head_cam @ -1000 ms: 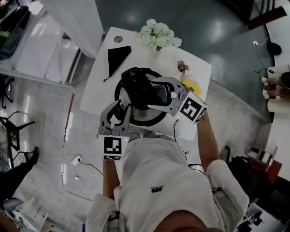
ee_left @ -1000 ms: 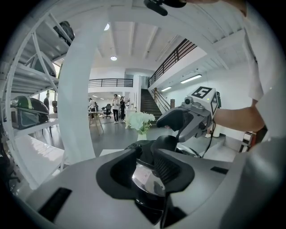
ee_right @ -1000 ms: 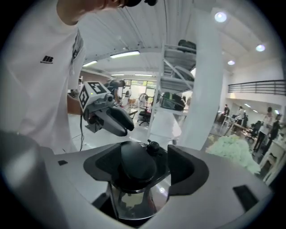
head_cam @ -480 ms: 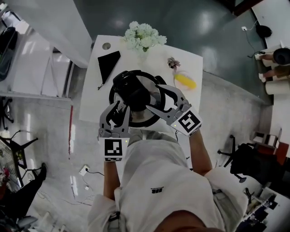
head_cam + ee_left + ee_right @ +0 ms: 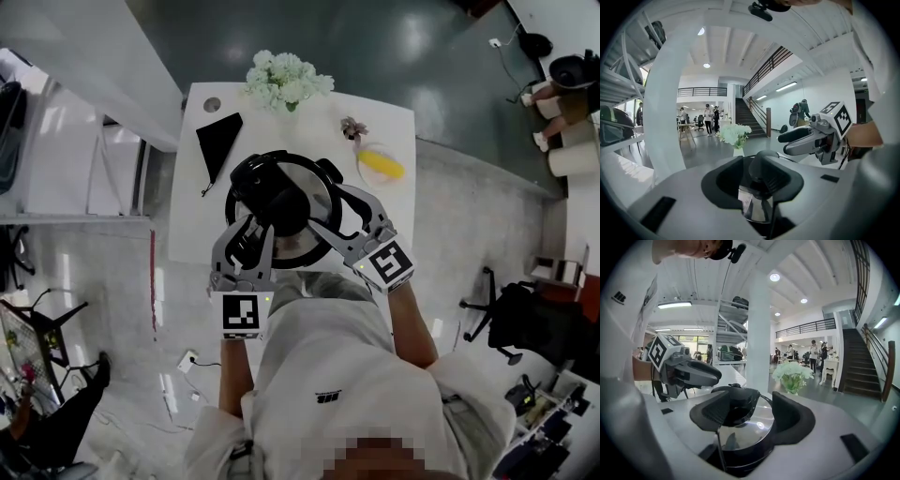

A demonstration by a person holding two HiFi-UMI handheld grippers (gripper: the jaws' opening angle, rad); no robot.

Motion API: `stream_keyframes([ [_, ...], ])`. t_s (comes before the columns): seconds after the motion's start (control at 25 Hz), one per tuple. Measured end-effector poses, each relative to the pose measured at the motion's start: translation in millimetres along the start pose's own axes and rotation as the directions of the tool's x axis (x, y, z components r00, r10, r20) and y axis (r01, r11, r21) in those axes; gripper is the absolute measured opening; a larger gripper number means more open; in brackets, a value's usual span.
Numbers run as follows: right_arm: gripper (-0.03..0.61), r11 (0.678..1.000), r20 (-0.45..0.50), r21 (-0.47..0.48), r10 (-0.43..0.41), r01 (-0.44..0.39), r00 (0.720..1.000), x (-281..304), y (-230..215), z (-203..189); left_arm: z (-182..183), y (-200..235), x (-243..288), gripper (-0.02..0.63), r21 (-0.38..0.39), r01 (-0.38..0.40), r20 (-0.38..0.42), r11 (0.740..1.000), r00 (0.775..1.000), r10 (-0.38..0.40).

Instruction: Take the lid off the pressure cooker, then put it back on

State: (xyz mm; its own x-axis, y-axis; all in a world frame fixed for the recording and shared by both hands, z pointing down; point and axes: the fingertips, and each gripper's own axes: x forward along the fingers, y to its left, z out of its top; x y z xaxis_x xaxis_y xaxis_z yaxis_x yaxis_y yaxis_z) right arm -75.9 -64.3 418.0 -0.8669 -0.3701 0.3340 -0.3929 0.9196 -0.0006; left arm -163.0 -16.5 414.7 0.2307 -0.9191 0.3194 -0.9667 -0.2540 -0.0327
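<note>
The left gripper (image 5: pixel 254 234) points a little downward at the near left side of the pressure cooker (image 5: pixel 298 257). Its jaws stand narrowly apart. In the gap sits a rounded black end of the lid handle (image 5: pixel 270 192), and just below it is shiny metal bearing a paper label (image 5: pixel 749 202). Whether the pads press on either cannot be told.

The right gripper (image 5: pixel 330 208) comes in at the cooker's near right side, level with the left one and off to its right. Its jaws are wide apart and have just been closing. They straddle the lid (image 5: pixel 752 420), whose polished dome fills the space between them. The black handle lies just ahead of the pad on the left of the right gripper view, and the other pad stands beside the lid's rim. Neither pad visibly presses on the lid, which sits on the cooker directly ahead of both grippers.

The cooker stands on a white bench (image 5: pixel 199 220). Beyond the grippers, past the cooker, are white flowers (image 5: pixel 284 77). A black cloth (image 5: pixel 217 139) lies ahead and left of the left gripper. A yellow thing (image 5: pixel 382 165) on a plate (image 5: pixel 364 173) lies ahead and right of the right gripper.
</note>
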Motion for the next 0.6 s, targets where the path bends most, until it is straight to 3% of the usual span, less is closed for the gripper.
stream_keyframes([
  [0.36, 0.282, 1.0, 0.067, -0.004, 0.009, -0.008, 0.998, -11.9, -13.8, -6.5, 10.2, -18.2, 8.5, 0.126, 0.014, -0.066, 0.001, 0.998, 0.998, 0.066],
  [0.6, 0.282, 0.998, 0.017, 0.062, 0.024, -0.025, 1.0, -31.9, -20.3, -14.9, 13.1, -46.9, 15.0, 0.123, 0.024, -0.109, -0.036, 0.994, 0.993, 0.11],
])
